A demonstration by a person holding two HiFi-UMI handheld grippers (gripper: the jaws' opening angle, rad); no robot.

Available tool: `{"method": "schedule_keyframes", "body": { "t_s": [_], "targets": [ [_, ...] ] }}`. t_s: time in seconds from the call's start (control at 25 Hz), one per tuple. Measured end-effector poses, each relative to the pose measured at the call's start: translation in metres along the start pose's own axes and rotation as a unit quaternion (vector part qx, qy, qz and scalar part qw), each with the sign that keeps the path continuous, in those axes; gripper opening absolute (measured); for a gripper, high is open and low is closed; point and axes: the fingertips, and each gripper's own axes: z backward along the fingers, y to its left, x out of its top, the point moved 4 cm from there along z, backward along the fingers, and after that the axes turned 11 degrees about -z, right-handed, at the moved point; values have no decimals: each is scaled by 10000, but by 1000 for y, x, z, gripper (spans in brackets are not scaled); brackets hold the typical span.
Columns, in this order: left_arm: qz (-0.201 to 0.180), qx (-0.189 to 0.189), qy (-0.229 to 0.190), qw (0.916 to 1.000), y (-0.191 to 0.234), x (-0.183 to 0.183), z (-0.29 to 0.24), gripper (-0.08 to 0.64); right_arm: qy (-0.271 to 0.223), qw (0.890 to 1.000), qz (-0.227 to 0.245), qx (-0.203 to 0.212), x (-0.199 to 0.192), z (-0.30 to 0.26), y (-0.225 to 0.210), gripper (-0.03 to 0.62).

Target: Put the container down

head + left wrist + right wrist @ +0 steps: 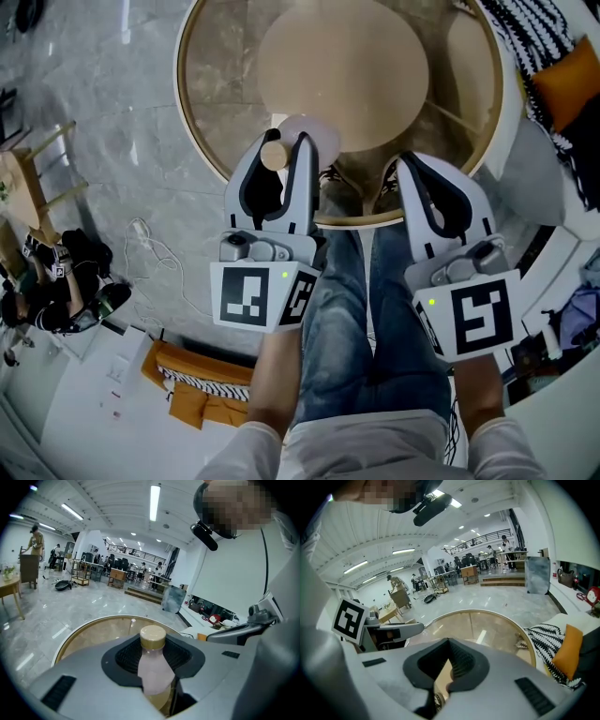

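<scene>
Container [152,665] pinched by left gripper [284,148], near edge of tabletop [216,84] below; right gripper [447,660] drawn together, empty. Lower upright, inside that edge; release after flat contact.

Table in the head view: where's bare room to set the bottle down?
The whole top inside the table rim looks bare, ahead of the left tool holding the bottle. Crowded beyond its right rim: striped throw, orange cushion.

A round glass-topped table [220,84] with a wooden rim stands on grey marble floor [103,84]. Beyond its right edge lie a black-and-white striped throw [530,33] and an orange cushion [567,89]; left of it a white cable [155,248] trails near a wooden stool [37,178]
</scene>
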Motion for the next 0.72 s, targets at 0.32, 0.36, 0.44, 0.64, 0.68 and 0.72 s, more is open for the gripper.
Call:
{"method": "schedule_keyframes", "body": {
  "t_s": [0.32, 0.36, 0.44, 0.64, 0.68, 0.72],
  "targets": [
    [-134, -21, -14, 9999, -1, -9, -16, 144, -54, 10000, -2, 15, -6, -15, -7, 15],
    [-141, -17, -9, 9999, 0, -11, -19, 145, -36, 10000, -17, 5, -8, -19, -7, 15],
    [-166, -6, 6, 9999, 0, -13, -23, 146, 7, 10000, -56, -19, -13, -24, -10, 15],
    [-275, 24, 33, 9996, -1, -21, -33, 145, -103, 9999, -24, -36, -19, -32, -16, 15],
    [-296, 28, 34, 9996, -1, -22, -35, 144, -99, 9999, -19, -57, -20, -33, -18, 15],
    [-323, 31, 36, 9995, -2, -23, -37, 145, -82, 9999, -27, -88, -22, -35, -20, 15]
  ]
}}
